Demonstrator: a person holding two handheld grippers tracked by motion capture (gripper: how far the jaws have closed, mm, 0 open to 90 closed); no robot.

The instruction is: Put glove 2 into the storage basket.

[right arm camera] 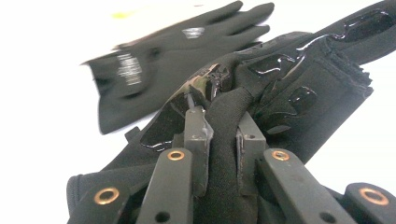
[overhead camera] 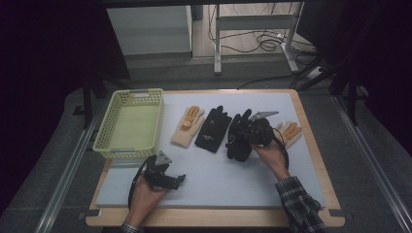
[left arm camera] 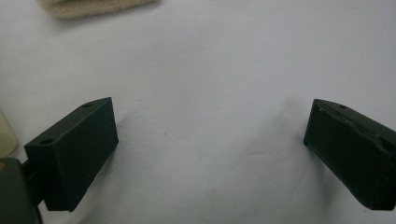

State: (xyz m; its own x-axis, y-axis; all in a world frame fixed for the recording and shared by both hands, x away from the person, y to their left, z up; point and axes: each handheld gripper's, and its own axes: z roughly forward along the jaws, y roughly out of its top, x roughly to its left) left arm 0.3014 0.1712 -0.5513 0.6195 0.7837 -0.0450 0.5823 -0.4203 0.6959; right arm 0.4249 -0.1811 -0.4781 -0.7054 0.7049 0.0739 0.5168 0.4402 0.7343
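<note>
- Step in hand: right gripper (right arm camera: 223, 140) pinches a fold of the black glove (overhead camera: 239, 136), lying between the other black glove (overhead camera: 214, 128) and an orange-fingered beige one (overhead camera: 290, 132).
- Left gripper (left arm camera: 210, 149) rests spread over the white mat (overhead camera: 218, 179).
- Next move probably needs a lift toward the yellow basket (overhead camera: 109, 145).

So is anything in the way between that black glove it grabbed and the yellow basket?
Yes. The other black glove and a beige glove lie on the mat between the held black glove and the basket.

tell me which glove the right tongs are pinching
The black glove second from the right; the right tongs clamp a fold of it. The others lie flat, untouched.
</note>
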